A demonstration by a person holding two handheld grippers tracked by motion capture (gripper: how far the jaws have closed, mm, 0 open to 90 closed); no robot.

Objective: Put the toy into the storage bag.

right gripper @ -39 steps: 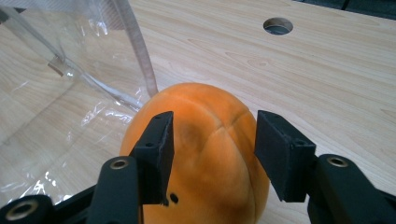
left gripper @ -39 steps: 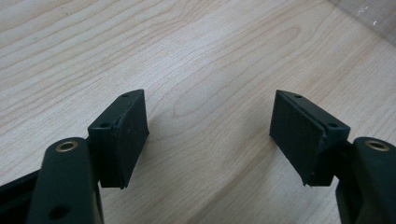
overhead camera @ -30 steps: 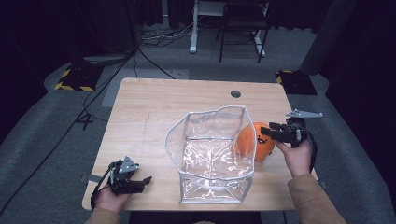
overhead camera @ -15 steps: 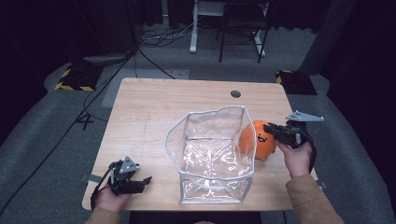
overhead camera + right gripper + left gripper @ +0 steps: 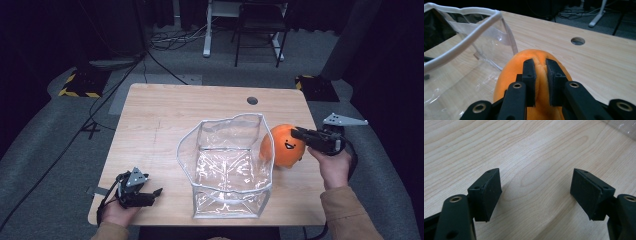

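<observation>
Jaws of the right gripper (image 5: 298, 133) are pinching a fold of an orange plush toy (image 5: 281, 145) (smiling face showing), just right of a clear plastic bag (image 5: 227, 167). Left gripper (image 5: 152, 192) is resting left of the bag on the wooden surface (image 5: 165, 115), jaws standing wide open on nothing.

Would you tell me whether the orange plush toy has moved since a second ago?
Yes: the orange plush toy, pinched by the right gripper, has risen slightly beside the clear bag.
</observation>
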